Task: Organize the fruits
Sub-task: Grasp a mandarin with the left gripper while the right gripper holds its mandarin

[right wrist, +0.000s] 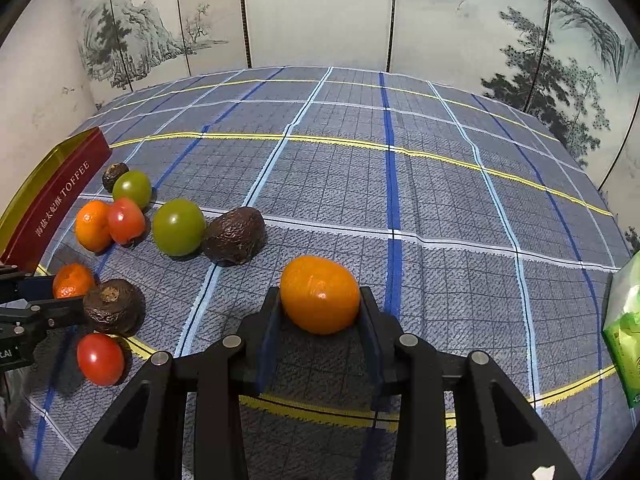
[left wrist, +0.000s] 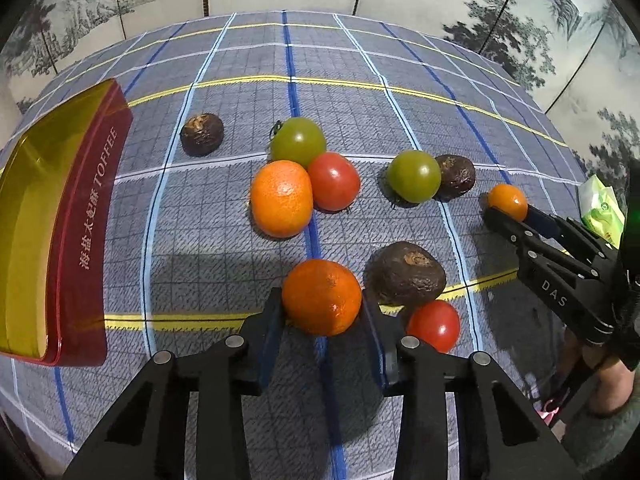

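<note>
In the left wrist view my left gripper (left wrist: 322, 306) is shut on an orange mandarin (left wrist: 322, 296) resting on the checked cloth (left wrist: 240, 112). A dark wrinkled fruit (left wrist: 410, 278) and a red tomato (left wrist: 436, 326) lie just right of it. Farther back sit another mandarin (left wrist: 282, 198), a red tomato (left wrist: 334, 181), two green tomatoes (left wrist: 298, 141) (left wrist: 414, 176) and two more dark fruits (left wrist: 201, 134) (left wrist: 456, 177). My right gripper (right wrist: 320, 308) is shut on a smaller orange fruit (right wrist: 320, 294), which also shows as the small orange (left wrist: 508, 201) at the right of the left wrist view.
A red and gold toffee tin (left wrist: 92, 216) lies open at the left edge of the cloth, with nothing visible inside. A green packet (right wrist: 626, 344) sits at the right edge. A painted folding screen (right wrist: 320, 12) closes off the back. A person's hand (left wrist: 608, 384) holds the right gripper.
</note>
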`<action>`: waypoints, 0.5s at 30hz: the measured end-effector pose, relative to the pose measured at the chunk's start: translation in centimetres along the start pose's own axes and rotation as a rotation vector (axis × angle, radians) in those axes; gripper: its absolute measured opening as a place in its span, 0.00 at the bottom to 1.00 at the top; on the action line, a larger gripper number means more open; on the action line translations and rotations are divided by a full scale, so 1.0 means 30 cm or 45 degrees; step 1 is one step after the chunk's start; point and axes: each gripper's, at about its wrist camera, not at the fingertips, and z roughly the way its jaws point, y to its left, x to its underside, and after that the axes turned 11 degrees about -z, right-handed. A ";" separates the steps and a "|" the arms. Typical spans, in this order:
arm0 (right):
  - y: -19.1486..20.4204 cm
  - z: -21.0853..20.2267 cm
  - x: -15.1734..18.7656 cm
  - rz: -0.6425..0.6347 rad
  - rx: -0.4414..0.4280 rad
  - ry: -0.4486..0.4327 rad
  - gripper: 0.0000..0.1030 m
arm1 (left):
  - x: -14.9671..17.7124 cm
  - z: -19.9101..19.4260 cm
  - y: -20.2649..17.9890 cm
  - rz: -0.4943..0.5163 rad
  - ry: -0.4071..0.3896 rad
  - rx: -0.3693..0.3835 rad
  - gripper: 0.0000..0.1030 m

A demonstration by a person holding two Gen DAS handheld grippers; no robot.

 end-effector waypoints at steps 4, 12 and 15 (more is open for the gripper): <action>0.000 0.000 0.000 0.000 0.000 0.000 0.34 | -0.003 -0.025 0.027 -0.017 0.002 -0.002 0.37; -0.001 0.000 0.000 0.001 0.000 -0.001 0.34 | -0.046 -0.144 0.112 -0.039 -0.074 -0.018 0.37; 0.000 0.000 0.000 0.000 0.000 -0.001 0.34 | -0.071 -0.192 0.162 -0.053 -0.119 -0.043 0.37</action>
